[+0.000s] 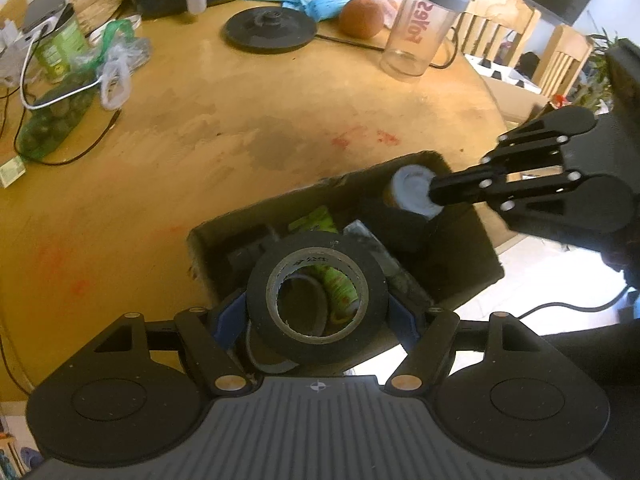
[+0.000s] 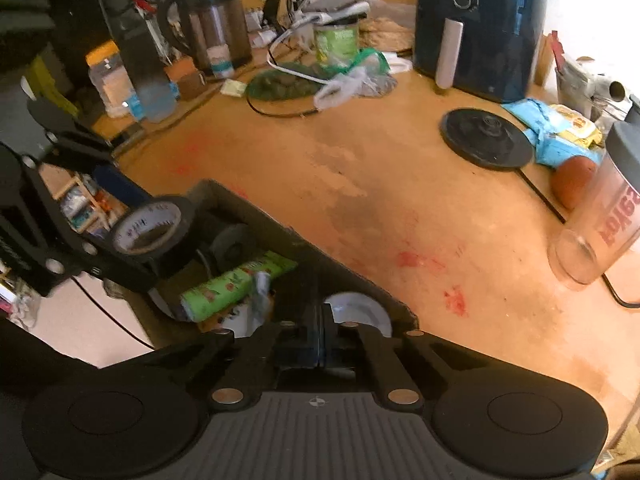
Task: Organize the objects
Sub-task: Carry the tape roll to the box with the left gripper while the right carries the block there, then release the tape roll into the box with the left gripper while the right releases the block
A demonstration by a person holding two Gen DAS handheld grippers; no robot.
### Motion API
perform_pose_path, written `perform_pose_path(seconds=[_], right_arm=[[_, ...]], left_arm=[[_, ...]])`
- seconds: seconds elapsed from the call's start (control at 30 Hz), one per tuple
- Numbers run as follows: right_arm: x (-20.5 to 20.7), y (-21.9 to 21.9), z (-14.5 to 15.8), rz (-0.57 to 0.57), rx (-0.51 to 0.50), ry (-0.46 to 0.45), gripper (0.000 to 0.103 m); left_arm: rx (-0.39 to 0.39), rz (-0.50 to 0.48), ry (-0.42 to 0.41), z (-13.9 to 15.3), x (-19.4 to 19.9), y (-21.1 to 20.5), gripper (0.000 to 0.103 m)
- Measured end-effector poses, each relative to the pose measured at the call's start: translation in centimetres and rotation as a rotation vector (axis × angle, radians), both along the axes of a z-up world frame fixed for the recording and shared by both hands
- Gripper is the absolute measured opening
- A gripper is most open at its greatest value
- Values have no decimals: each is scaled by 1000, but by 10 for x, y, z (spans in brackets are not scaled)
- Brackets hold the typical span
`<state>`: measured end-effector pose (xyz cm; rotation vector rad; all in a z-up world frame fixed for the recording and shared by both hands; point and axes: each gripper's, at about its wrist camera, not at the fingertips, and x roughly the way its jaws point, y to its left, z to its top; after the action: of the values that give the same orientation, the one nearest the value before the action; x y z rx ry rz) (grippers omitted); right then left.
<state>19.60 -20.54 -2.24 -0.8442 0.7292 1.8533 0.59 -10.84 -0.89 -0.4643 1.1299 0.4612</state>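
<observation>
Black tape roll (image 1: 317,294), light and stiff, sits pinched by its outer rim in left gripper (image 1: 317,312); right gripper (image 2: 320,344) pressed together, empty.

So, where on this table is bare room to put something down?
The table is bare in the middle, between the cardboard box, kettle base and shaker bottle. The back edge, around the net bag and green can, is crowded.

Warm daylight, fisheye-bent edges, slight motion blur.
</observation>
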Motion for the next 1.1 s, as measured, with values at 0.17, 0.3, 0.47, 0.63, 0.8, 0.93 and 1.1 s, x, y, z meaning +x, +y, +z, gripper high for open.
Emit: perform_pose_path(seconds=[0.17, 0.3, 0.47, 0.63, 0.8, 0.93, 1.1], right_arm=[[4, -1, 3, 0, -20, 50, 3], [9, -3, 2, -6, -53, 106, 4], [7, -7, 5, 7, -76, 149, 9], [0, -8, 8, 16, -104, 155, 47], [-9, -10, 15, -3, -120, 109, 95], [-14, -9, 19, -51, -145, 59, 103], [-16, -5, 21, -145, -204, 3, 103]], left_arm=[[22, 20, 18, 0, -6, 0, 73], [57, 42, 61, -2, -6, 2, 73], [79, 42, 21, 7, -6, -1, 84], [70, 77, 14, 10, -5, 0, 88], [80, 171, 1, 13, -7, 5, 103], [144, 202, 56, 13, -6, 6, 103], [176, 222, 110, 13, -5, 7, 103]])
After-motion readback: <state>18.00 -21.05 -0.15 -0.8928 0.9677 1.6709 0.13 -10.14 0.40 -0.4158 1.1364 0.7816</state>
